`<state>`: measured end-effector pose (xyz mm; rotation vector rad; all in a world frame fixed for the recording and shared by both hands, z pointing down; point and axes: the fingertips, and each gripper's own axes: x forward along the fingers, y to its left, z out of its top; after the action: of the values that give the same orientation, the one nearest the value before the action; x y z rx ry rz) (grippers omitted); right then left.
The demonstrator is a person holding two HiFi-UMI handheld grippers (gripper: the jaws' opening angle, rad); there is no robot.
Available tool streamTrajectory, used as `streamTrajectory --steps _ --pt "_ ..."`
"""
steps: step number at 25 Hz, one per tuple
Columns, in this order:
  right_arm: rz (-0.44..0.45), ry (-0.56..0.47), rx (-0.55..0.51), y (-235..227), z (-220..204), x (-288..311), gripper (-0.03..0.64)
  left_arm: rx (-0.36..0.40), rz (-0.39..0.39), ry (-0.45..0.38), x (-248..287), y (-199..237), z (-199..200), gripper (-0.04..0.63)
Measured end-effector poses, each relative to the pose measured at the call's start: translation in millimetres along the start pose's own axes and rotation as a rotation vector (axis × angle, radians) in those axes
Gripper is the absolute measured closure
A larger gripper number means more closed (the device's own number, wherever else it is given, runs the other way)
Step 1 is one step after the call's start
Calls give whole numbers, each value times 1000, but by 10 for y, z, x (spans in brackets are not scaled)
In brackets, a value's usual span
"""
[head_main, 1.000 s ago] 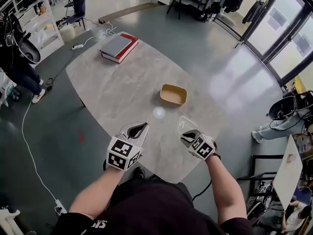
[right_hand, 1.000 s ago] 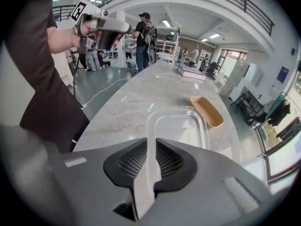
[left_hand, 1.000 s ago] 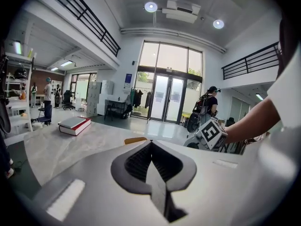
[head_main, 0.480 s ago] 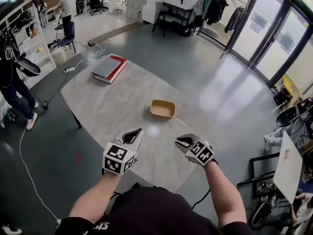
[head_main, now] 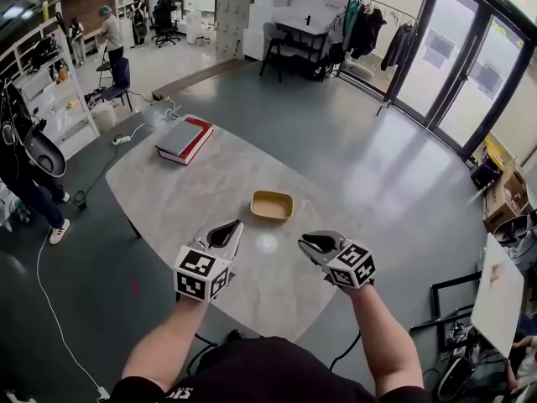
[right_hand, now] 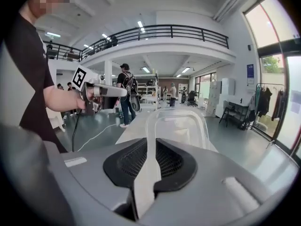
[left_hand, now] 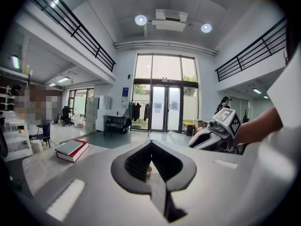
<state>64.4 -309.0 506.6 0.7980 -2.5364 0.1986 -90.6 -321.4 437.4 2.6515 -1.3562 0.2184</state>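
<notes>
My right gripper (head_main: 312, 243) is shut on the near edge of a clear plastic lid (right_hand: 181, 126), which sticks out flat beyond the jaws in the right gripper view (right_hand: 153, 147). My left gripper (head_main: 225, 232) is shut with nothing in it; its jaws (left_hand: 150, 155) meet along one seam. Both are held in the air above the near edge of the marble table (head_main: 168, 198). A tan, open container (head_main: 272, 205) sits on the table just beyond and between them. In the head view the lid is hard to make out.
A red book with a grey cover (head_main: 185, 139) lies at the table's far left end. Shelves (head_main: 52, 82) and a cable on the floor are to the left. A person with a backpack (right_hand: 126, 94) stands beyond the table. Glass doors are at the back right.
Both grippers have risen away from the tabletop, and the right one carries the clear lid up with it. The head view has pulled back and shows more of the room.
</notes>
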Motion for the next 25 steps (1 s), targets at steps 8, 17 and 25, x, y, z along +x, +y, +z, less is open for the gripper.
streamTrajectory --steps 8,17,25 --pt "29 -203 45 -28 566 -274 546 28 -7 -34 81 -185 270 592" --pt "49 -408 146 -41 918 -625 546 10 21 -73 46 -162 457 592" --pt "-4 -598 209 -161 1138 -885 548 -8 57 -87 108 -148 497 592"
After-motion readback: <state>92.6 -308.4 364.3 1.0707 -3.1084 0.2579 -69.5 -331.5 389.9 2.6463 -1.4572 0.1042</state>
